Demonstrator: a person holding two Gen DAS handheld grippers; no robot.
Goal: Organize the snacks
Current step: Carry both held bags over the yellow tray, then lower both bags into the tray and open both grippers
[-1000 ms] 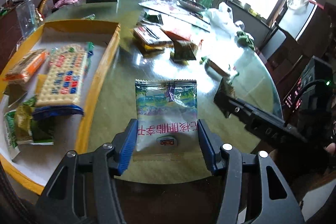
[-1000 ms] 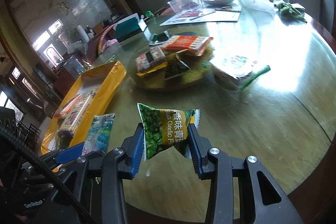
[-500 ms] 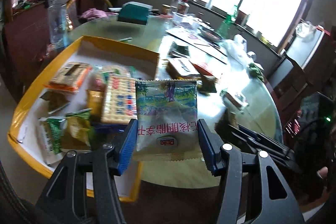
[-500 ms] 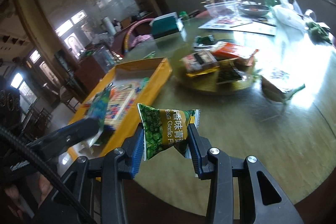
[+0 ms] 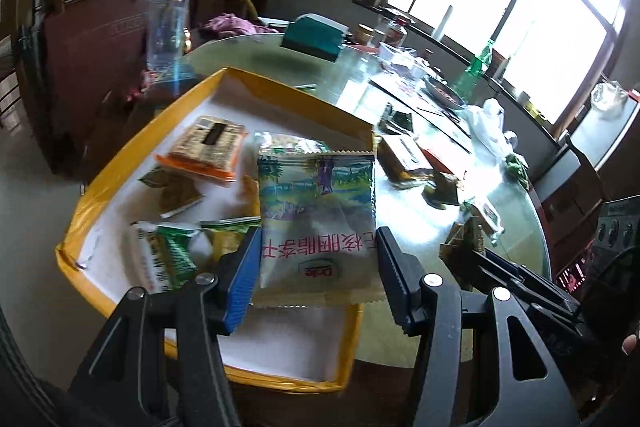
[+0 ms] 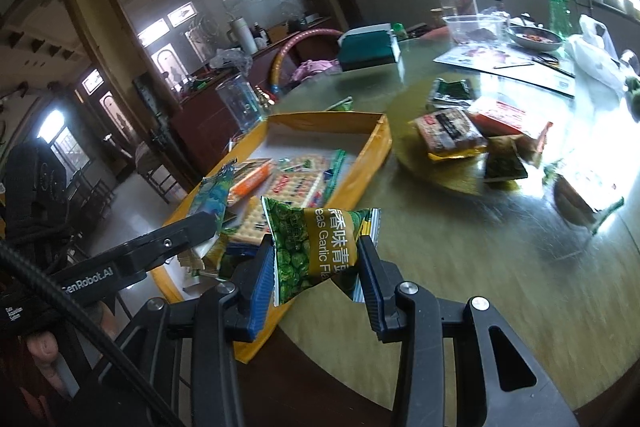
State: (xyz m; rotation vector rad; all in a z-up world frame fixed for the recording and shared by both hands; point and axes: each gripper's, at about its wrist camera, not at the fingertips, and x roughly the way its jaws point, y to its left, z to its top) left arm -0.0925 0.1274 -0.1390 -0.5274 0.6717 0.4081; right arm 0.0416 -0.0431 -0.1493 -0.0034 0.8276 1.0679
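Packets like these two weigh almost nothing and are soft, slick film pillows with air and brittle contents inside, so I judge a light pinch across the sealed edges safer than a squeeze on the belly. The left tongs (image 5: 318,267) are clamped on the pale packet (image 5: 316,211) across its lower width, pads on both side edges; it hangs flat and upright over the yellow tray (image 5: 100,187), above the snacks already lying there. The right tongs (image 6: 316,263) are clamped on the green pea packet (image 6: 316,247), which buckles and creases between the pads, a sign of how little stiffness the film has. It sits over the bench (image 6: 460,267) just beside the tray's near wall. Film this glossy could slide out if the hold loosens in transit, and crushing would break what is inside. More packets wait on the round turntable (image 6: 440,179) further along the bench.
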